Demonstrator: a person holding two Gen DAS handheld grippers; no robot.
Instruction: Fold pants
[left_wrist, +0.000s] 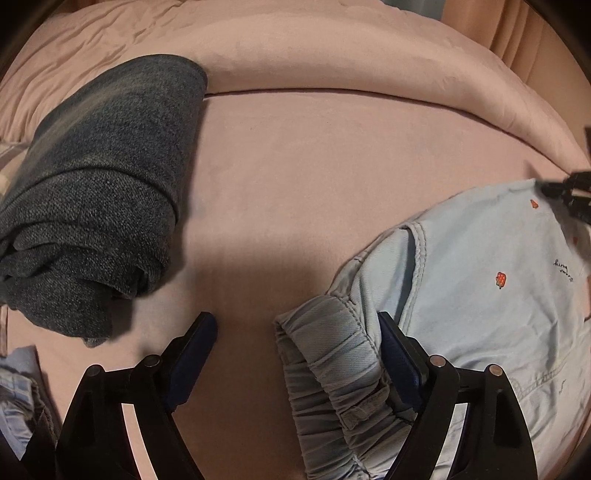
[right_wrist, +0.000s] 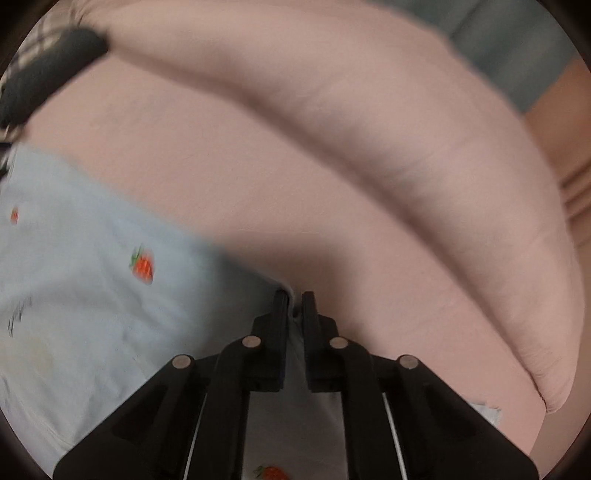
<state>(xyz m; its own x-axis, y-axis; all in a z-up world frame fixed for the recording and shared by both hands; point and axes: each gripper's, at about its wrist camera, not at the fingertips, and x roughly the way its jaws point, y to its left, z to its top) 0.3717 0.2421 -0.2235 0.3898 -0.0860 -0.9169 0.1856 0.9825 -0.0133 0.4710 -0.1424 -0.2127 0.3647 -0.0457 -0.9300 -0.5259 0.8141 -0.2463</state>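
light blue pants (left_wrist: 480, 280) with strawberry prints lie on the pink bed (left_wrist: 295, 177), elastic waistband toward the left gripper (left_wrist: 297, 321), whose fingers stand wide apart, holding nothing, one tip over the waistband. a dark grey folded garment (left_wrist: 96, 206) rests well apart at the left; a rolled pink duvet (right_wrist: 406, 147) lies beyond. the right gripper (right_wrist: 295, 295) has its fingers nearly closed, pinching the pants' edge (this view is motion-blurred).

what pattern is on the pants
Light blue pants with small red strawberries; clearest in the left wrist view.
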